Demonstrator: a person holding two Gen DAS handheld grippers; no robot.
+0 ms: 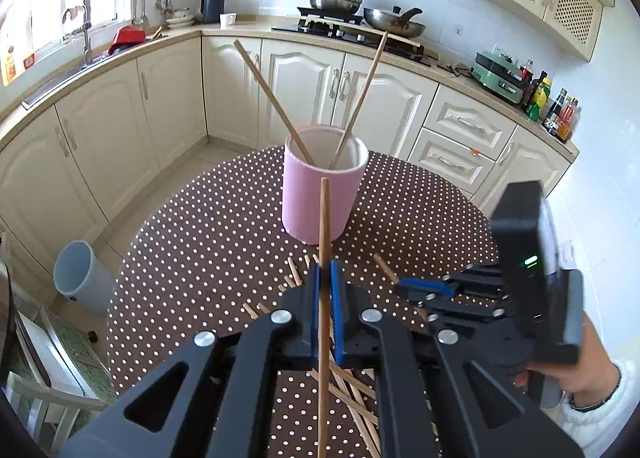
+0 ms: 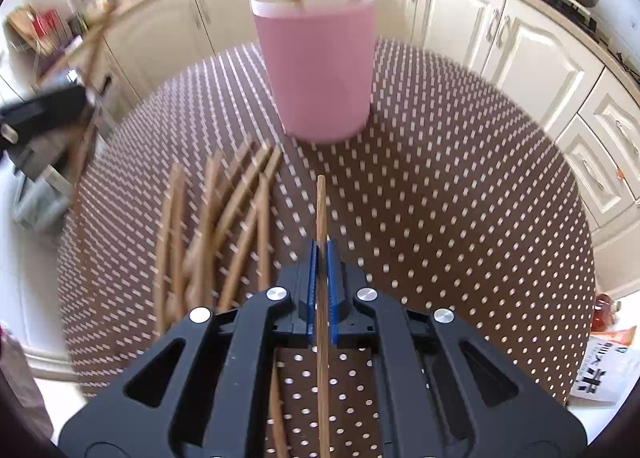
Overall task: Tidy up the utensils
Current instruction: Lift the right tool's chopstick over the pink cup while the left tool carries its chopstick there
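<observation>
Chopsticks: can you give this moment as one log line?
left gripper: shut on chopstick | right gripper: shut on chopstick | pink cup: two chopsticks

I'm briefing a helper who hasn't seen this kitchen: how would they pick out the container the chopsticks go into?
Find the round table with the brown, white-dotted cloth in the middle of the kitchen. Towards its far side stands a pink cylindrical holder, upright with a white inside. Two chopsticks already lean out of it in a V, while the loose chopsticks lie flat on the cloth nearer the grippers.
</observation>
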